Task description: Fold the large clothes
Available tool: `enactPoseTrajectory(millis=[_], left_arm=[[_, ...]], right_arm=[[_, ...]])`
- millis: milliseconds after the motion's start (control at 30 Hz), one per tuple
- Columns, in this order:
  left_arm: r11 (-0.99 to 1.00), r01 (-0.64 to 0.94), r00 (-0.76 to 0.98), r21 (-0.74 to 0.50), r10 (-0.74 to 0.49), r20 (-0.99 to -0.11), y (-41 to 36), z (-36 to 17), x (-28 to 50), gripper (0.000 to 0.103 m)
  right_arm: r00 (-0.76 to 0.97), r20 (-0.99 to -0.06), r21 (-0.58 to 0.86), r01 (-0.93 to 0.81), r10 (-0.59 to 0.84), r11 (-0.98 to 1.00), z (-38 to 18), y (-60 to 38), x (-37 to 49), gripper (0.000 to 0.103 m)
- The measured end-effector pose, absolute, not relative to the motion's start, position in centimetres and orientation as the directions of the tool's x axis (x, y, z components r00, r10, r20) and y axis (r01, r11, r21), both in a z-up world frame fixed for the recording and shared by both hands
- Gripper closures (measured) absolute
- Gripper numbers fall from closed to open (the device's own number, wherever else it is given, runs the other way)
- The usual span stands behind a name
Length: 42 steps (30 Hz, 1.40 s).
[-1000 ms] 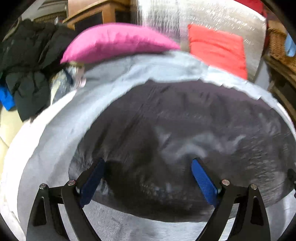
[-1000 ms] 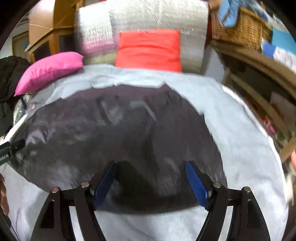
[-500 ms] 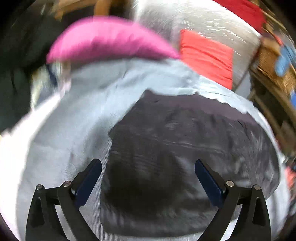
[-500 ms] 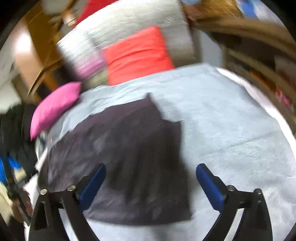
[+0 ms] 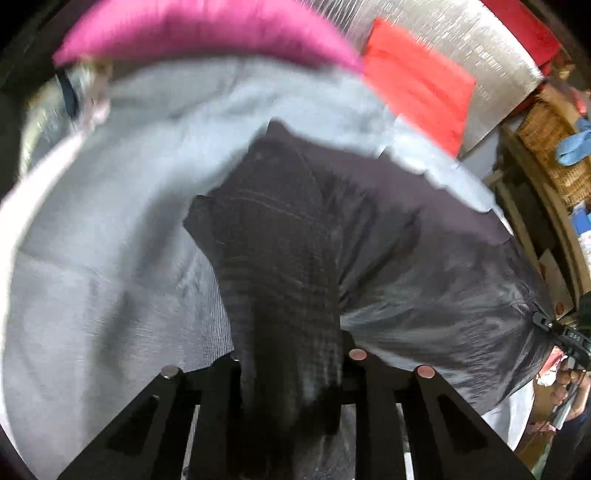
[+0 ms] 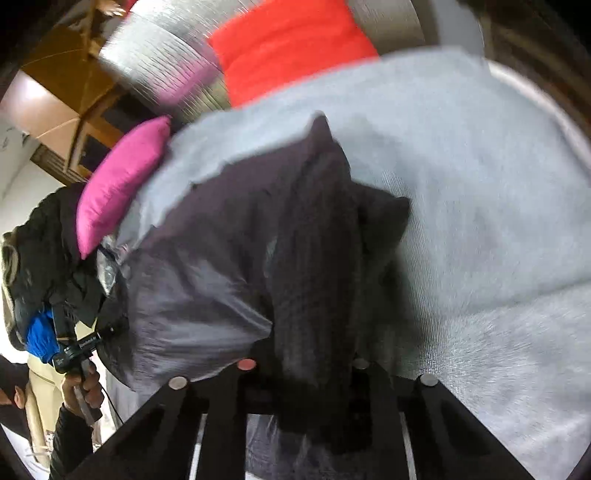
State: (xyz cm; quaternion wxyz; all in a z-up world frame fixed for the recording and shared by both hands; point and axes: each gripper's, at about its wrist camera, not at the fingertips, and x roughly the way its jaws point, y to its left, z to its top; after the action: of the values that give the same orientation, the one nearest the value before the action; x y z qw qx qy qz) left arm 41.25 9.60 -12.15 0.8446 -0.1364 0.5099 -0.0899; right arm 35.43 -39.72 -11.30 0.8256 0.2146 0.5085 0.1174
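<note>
Both grippers, open before, are closing on the dark garment (image 5: 280,266).

left gripper (image 5: 291,373) jaws closing on a bunched fold of dark garment (image 5: 388,258) | garment lies on grey sheet (image 5: 110,240) | pink pillow (image 5: 192,33) and red cushion (image 5: 417,85) behind | wicker basket (image 5: 546,136) right | view blurred

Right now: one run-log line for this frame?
step: fold lift | left gripper: closing on dark garment | right gripper: closing on garment | surface: grey sheet
</note>
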Motion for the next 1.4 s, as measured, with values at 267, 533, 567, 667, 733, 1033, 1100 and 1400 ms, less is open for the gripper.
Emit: enactPoseTrajectory(millis=[267, 533, 567, 667, 733, 1033, 1100, 1400], left_arm=[[0.948, 0.127, 0.648, -0.293, -0.303, -0.699, 8.7, -2.2, 30.9, 0.085], [0.955, 0.083, 0.591, -0.285, -0.277, -0.758, 7.9, -11.7, 23.7, 0.071], [0.963, 0.040, 0.559, -0.265, -0.241, -0.793, 8.2, -13.2, 24.0, 0.066], [0.957, -0.046, 0.532, -0.286, -0.218, -0.818, 10.0, -16.0, 23.3, 0.040], [0.956, -0.081, 0.532, -0.284, -0.200, -0.823, 11.3, -14.9, 22.5, 0.034], [0.978, -0.140, 0.721, -0.152, -0.004, -0.693, 8.9, -6.4, 18.9, 0.024], [0.989, -0.122, 0.733, -0.087, 0.031, -0.679, 5.3, -7.1, 18.3, 0.024], [0.998, -0.065, 0.612, 0.012, 0.049, -0.790, -0.4, -12.9, 17.7, 0.024]], right_arm=[[0.596, -0.720, 0.343, -0.140, 0.355, 0.929, 0.5, -37.4, 28.6, 0.090], [0.590, -0.736, 0.362, -0.074, 0.333, 0.929, -5.4, -39.4, 18.9, 0.087], [0.574, -0.749, 0.370, -0.051, 0.331, 0.927, -7.3, -39.7, 18.4, 0.080], [0.496, -0.825, 0.358, 0.087, 0.272, 0.930, -14.7, -40.3, 17.5, 0.034], [0.540, -0.785, 0.435, 0.135, 0.302, 0.890, -15.2, -41.3, 16.3, 0.033], [0.729, -0.675, 0.254, 0.089, 0.111, 0.963, -5.0, -37.5, 14.7, 0.014], [0.742, -0.662, 0.183, 0.029, 0.101, 0.983, -5.3, -34.7, 14.7, 0.014], [0.625, -0.778, -0.034, 0.052, -0.059, 0.998, -12.5, -29.7, 15.8, 0.014]])
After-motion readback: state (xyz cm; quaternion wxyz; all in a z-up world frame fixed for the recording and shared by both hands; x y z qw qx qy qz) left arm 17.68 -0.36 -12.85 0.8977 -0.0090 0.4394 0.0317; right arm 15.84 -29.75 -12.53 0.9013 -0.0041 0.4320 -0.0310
